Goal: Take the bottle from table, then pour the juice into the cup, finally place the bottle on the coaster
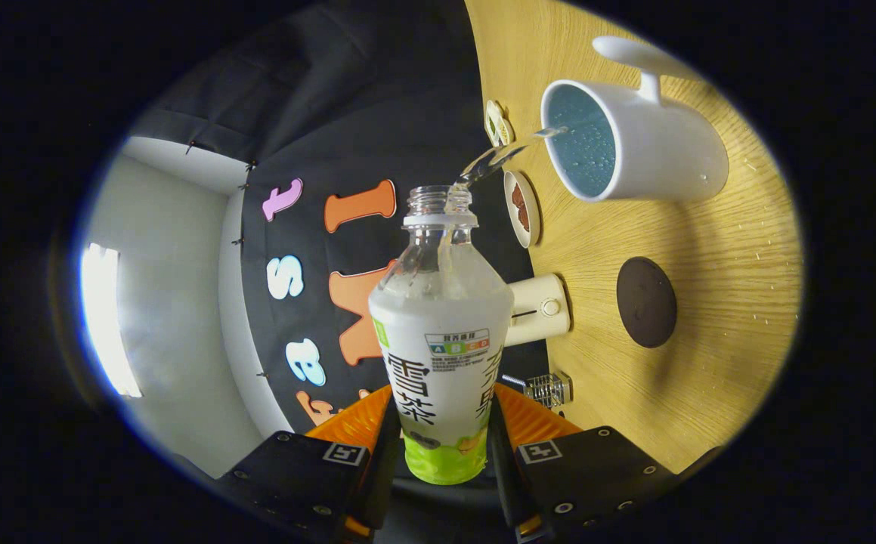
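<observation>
A wooden table (pixel 710 249) with a pale, visibly grained top takes up one side of the tilted view. A black cloth wall (pixel 377 91) hangs along its far edge, creased near the top. Beyond the cloth stands a plain white wall (pixel 173 317), where a bright strip of light (pixel 105 317), a window or a lamp, glares. Soft shadow dims the table's outer edges.

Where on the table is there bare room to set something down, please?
With the gripper shut on the bottle, bare wood lies between mug and coaster, and past the coaster. The wall edge is crowded: small dishes, a cream device.
</observation>
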Demonstrator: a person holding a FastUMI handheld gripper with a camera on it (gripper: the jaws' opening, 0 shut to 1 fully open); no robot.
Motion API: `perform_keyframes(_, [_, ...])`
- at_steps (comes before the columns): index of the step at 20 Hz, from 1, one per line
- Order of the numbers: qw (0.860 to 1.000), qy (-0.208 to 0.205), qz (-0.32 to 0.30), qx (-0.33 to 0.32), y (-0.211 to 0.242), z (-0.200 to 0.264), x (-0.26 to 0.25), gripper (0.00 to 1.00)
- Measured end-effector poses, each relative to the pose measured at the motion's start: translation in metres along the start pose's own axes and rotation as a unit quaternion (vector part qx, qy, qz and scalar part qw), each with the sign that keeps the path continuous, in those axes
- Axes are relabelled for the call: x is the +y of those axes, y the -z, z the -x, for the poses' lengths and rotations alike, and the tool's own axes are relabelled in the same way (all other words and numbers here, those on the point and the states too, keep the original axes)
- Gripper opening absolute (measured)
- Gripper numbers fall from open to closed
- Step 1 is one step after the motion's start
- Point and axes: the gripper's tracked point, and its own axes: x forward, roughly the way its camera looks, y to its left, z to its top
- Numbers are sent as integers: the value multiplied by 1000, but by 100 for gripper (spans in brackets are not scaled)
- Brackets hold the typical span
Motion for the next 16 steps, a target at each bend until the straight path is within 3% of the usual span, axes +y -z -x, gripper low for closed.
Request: perform_keyframes(16, [998,-14,-54,-20,-9,-10,20,58])
